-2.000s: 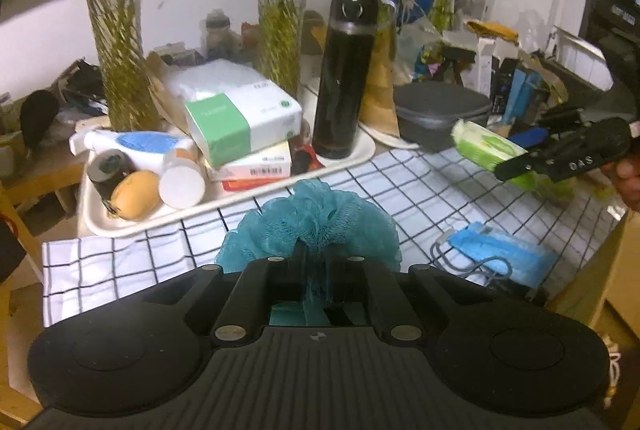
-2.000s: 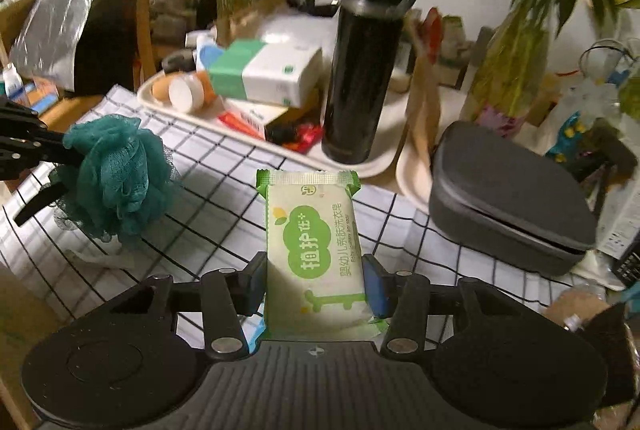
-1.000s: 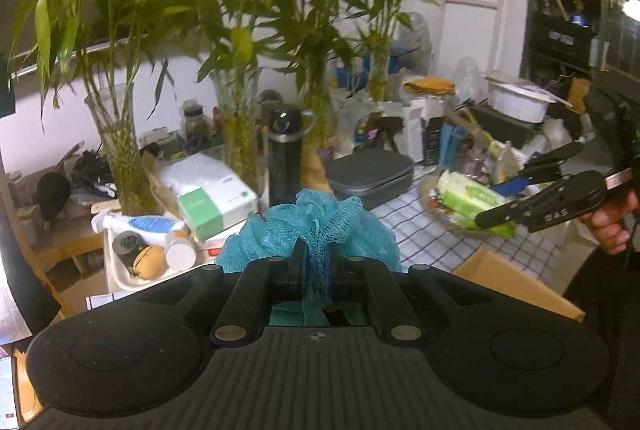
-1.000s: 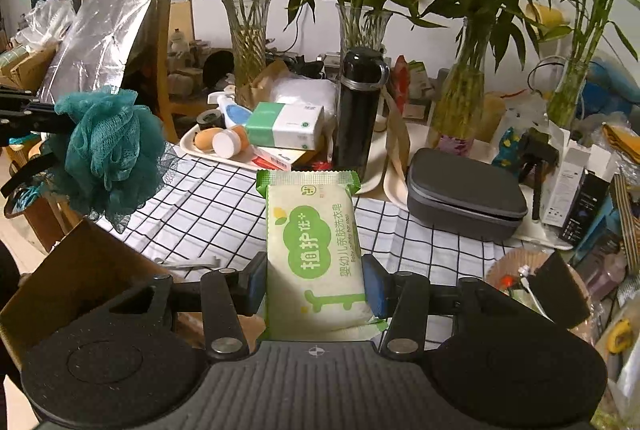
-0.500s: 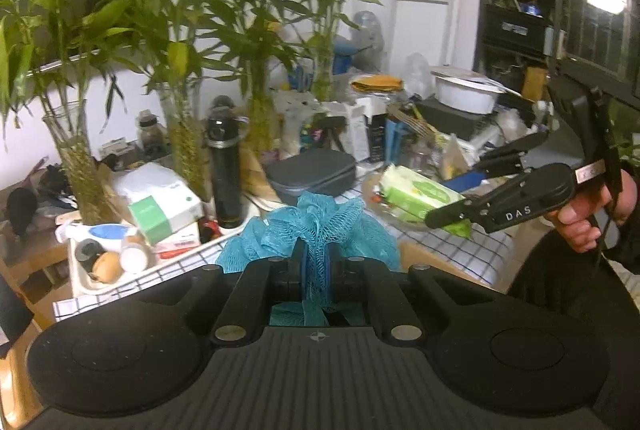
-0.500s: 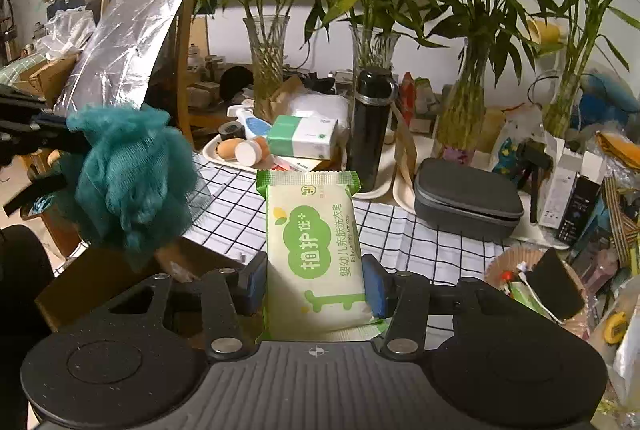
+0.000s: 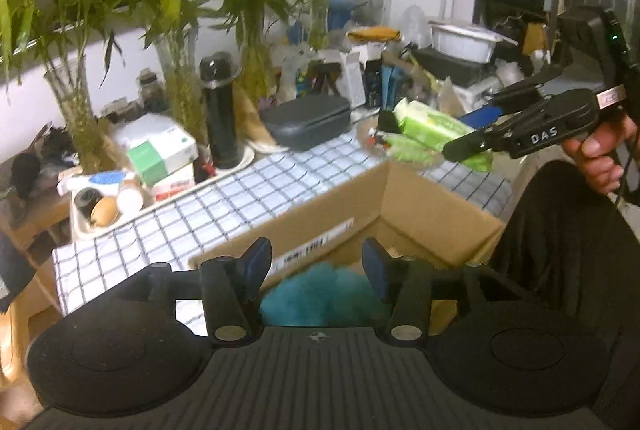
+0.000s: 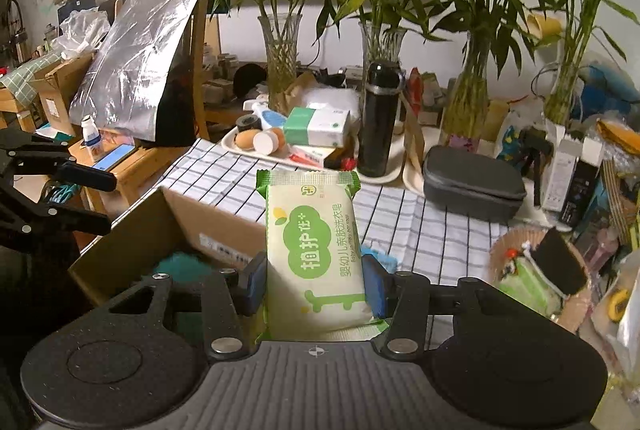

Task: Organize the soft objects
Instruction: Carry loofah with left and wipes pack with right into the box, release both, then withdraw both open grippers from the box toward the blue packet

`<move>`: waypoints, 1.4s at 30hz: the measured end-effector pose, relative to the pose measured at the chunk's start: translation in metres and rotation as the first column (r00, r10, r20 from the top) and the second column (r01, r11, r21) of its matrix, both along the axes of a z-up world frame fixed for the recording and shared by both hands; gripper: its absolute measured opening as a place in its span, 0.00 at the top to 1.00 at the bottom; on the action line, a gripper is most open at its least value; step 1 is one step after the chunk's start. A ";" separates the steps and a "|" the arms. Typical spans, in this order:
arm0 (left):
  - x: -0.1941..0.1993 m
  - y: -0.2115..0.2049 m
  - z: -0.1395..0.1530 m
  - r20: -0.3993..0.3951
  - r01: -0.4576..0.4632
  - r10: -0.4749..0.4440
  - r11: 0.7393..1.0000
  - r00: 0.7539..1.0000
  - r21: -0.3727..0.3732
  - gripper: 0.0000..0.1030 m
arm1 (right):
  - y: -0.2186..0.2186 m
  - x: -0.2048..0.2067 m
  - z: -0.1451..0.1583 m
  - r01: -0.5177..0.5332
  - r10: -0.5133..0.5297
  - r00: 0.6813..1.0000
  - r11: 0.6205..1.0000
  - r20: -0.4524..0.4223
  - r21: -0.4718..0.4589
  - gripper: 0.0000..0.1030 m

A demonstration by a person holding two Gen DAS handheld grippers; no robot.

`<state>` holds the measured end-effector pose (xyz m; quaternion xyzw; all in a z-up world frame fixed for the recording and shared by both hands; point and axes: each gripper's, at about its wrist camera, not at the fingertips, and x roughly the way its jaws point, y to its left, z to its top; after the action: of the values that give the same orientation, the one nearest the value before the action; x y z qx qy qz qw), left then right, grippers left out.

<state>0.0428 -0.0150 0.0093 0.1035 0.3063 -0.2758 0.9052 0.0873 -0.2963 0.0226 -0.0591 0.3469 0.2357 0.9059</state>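
Left hand-held gripper (image 7: 316, 262) has just been opening — jaws apart, nothing between the pads; the teal bath pouf (image 7: 324, 296) lies below, lower centre, inside the cardboard box (image 7: 432, 213). Right hand-held gripper (image 8: 314, 280) is clenched on the green-and-white wipes pack (image 8: 316, 250), pads at its lower sides. The pack is judged soft, light and slippery-filmed (best held across the middle) — the pouf springy, easily snagged.

A black flask (image 8: 378, 117) stands beside a grey case (image 8: 472, 181) on the checked cloth (image 8: 432, 230).
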 end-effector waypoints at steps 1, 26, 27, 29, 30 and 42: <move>-0.002 0.002 -0.001 -0.003 -0.005 0.005 1.000 1.000 0.003 0.49 | 0.000 -0.003 -0.002 -0.001 0.001 1.000 1.000 -0.008 0.004 0.50; -0.015 0.024 -0.009 -0.027 -0.102 0.101 0.994 0.995 -0.035 0.39 | 0.019 -0.005 -0.016 0.017 -0.015 0.994 1.000 -0.106 0.023 0.50; -0.014 0.024 -0.009 -0.028 -0.102 0.101 0.994 0.994 -0.038 0.39 | 0.020 -0.004 -0.015 0.015 -0.012 0.994 0.999 -0.107 0.028 0.49; -0.014 0.024 -0.010 -0.032 -0.104 0.103 0.994 0.994 -0.041 0.39 | 0.023 -0.002 -0.013 0.010 -0.006 0.994 0.999 -0.108 0.036 0.49; -0.013 0.024 -0.011 -0.033 -0.106 0.105 0.994 0.994 -0.039 0.39 | 0.025 -0.001 -0.014 0.005 -0.002 0.994 0.999 -0.110 0.034 0.48; -0.011 0.024 -0.011 -0.049 -0.130 0.128 0.991 0.991 -0.026 0.39 | 0.036 -0.003 -0.031 -0.019 0.018 0.991 1.000 -0.130 -0.003 0.00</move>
<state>0.0321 0.0087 -0.0018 0.0638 0.3296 -0.2235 0.9151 0.0839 -0.2605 -0.0080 -0.0489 0.4050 0.2468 0.8790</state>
